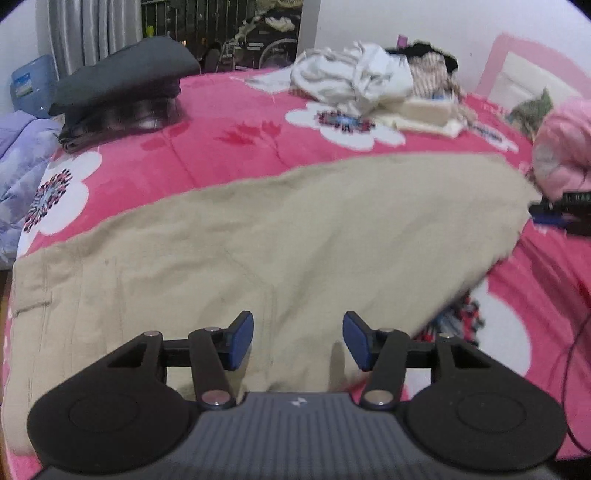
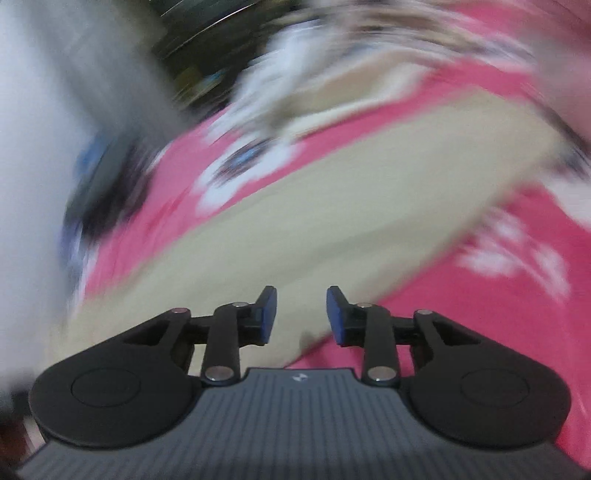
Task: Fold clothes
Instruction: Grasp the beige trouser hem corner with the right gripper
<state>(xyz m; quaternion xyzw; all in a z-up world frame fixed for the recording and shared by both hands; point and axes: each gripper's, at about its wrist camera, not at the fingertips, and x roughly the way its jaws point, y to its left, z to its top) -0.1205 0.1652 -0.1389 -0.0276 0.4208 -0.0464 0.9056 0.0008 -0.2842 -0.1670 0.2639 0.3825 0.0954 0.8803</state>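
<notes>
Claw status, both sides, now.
Left claw: open, holding nothing, over the beige trousers.
Right claw: open, holding nothing; view blurred.

pink floral bedspread (image 1: 229,155) | grey curtain (image 1: 88,33) | white wall (image 1: 424,22)

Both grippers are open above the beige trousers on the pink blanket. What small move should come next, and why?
Probably lower the left gripper and close it on the near edge of the flat beige trousers: its jaws hang open and empty above them. The right gripper is also open, its view blurred.
</notes>
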